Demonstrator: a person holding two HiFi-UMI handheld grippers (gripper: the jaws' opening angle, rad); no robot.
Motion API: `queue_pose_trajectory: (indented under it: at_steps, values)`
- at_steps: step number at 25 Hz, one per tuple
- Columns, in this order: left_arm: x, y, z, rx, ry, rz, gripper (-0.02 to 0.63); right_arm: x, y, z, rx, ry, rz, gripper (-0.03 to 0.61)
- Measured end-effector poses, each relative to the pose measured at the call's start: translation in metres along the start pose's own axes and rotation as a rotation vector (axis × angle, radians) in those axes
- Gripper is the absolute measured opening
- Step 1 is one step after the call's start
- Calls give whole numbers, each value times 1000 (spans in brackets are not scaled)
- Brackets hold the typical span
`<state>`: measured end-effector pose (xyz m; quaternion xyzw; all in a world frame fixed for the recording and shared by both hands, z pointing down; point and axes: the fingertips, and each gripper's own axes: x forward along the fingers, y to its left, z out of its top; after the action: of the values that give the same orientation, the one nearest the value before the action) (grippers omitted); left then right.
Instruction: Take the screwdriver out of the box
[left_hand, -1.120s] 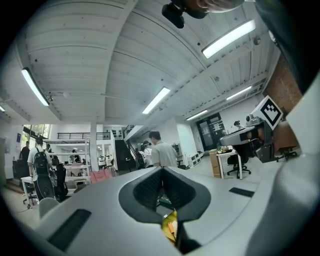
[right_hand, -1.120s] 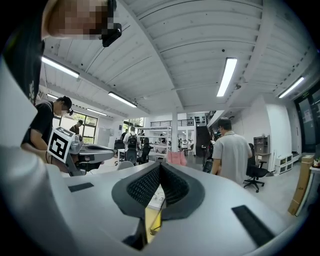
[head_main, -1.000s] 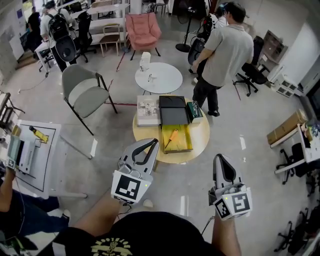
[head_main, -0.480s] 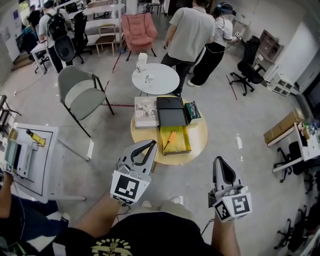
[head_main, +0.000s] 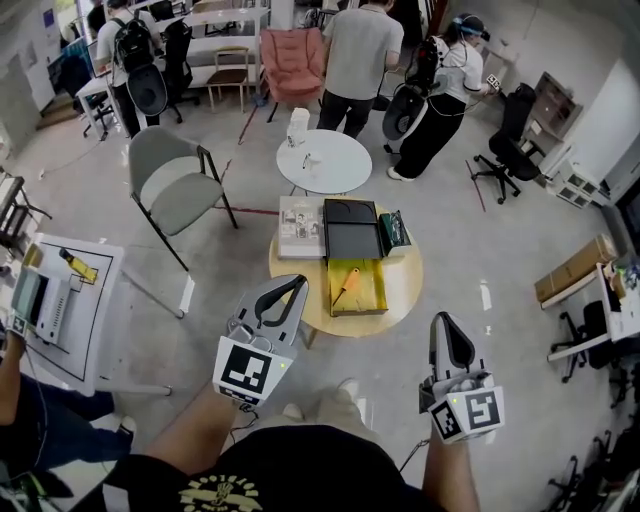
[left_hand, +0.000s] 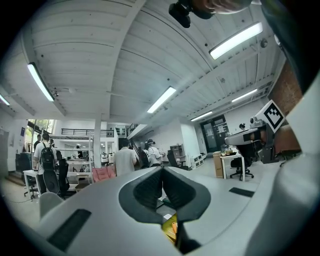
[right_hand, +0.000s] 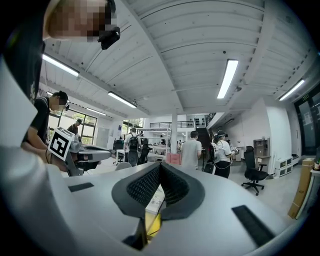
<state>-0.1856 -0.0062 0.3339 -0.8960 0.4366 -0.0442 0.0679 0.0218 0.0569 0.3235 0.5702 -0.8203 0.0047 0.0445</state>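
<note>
Left tool (head_main: 297, 286), right tool (head_main: 446, 322): I am holding both clenched, nothing sitting between the jaws. Screwdriver (head_main: 346, 281), orange: lying inside the yellow box (head_main: 373, 291) on the round table (head_main: 405, 285), ahead of both tools, nearer the left one.

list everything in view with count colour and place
wooden table: 1, tan, centre
yellow box: 1, yellow, open, table's near side
screwdriver: 1, orange, inside yellow box
case: 1, black, behind yellow box
white box: 1, white, left of case
green box: 1, green, right of case
white table: 1, white, beyond wooden table
chair: 1, grey, left
armchair: 1, pink, far back
people: several, far back
left gripper: 1, grey, lower left, fingers shut, empty
right gripper: 1, grey, lower right, fingers shut, empty
</note>
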Motion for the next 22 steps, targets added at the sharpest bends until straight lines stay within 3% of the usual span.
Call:
queue_pose_trajectory:
  at_steps: [22]
  values:
    - [45, -7, -10, 4, 35, -4, 17, 24, -48, -11, 38, -7, 6, 14]
